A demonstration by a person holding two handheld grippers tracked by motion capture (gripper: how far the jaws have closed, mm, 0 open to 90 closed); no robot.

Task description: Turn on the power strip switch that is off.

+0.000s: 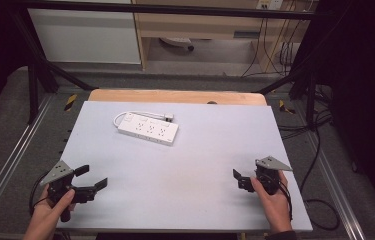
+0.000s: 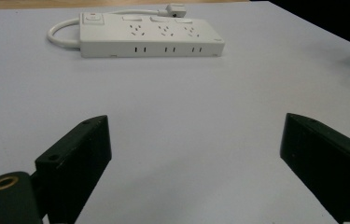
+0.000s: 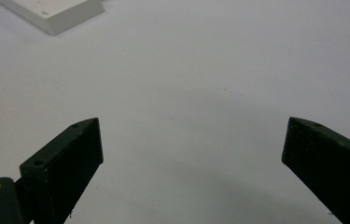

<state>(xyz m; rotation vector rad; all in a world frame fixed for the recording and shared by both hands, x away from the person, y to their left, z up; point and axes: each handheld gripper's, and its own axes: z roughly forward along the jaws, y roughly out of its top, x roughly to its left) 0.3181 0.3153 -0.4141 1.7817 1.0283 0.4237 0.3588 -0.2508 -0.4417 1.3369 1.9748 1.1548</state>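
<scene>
A white power strip (image 1: 148, 129) with its cord looped behind it lies on the far left part of the pale tabletop (image 1: 200, 150), well apart from the left gripper (image 1: 95, 176) and right gripper (image 1: 236, 179), both held near the near edge with jaws spread wide and empty.

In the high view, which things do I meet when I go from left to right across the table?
Left gripper → white power strip → right gripper.
</scene>
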